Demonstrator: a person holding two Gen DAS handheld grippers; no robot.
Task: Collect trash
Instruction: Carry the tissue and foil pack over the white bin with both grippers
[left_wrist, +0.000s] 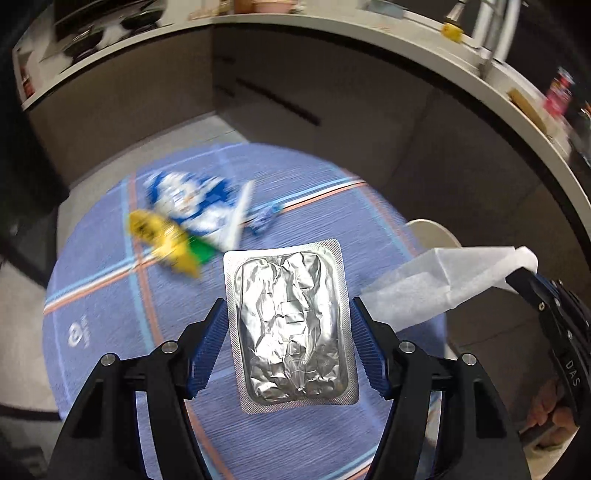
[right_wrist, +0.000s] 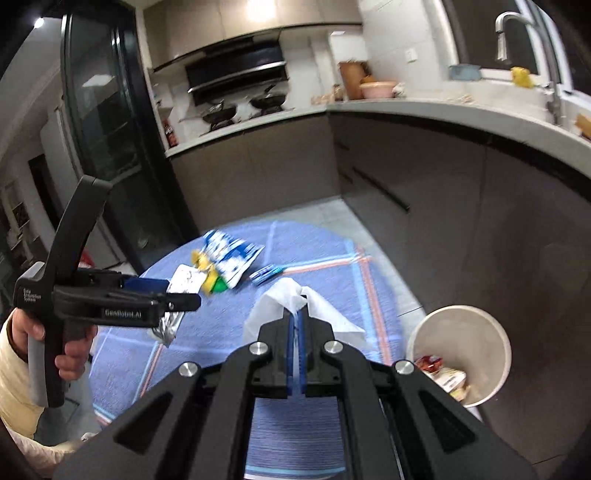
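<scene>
My left gripper (left_wrist: 288, 302) is shut on a silver foil blister pack (left_wrist: 291, 325), its blue pads pressing the pack's two long edges above the round table with the blue cloth (left_wrist: 110, 295). In the right wrist view the left gripper (right_wrist: 173, 293) is seen from the side, with the foil pack (right_wrist: 168, 326) hanging below it. A white tissue (right_wrist: 280, 299) is pinched in my shut right gripper (right_wrist: 297, 312); the same tissue (left_wrist: 443, 284) trails from it at the right. On the cloth lie a blue-and-white wrapper (left_wrist: 188, 199), a yellow wrapper (left_wrist: 162, 236) and a small blue wrapper (left_wrist: 264, 218).
A white bin (right_wrist: 461, 354) holding some trash stands on the floor right of the table, in front of dark cabinets (right_wrist: 406, 177). A light counter (right_wrist: 424, 110) with a faucet (right_wrist: 517, 22) runs behind. A hand (right_wrist: 70, 350) grips the left gripper's handle.
</scene>
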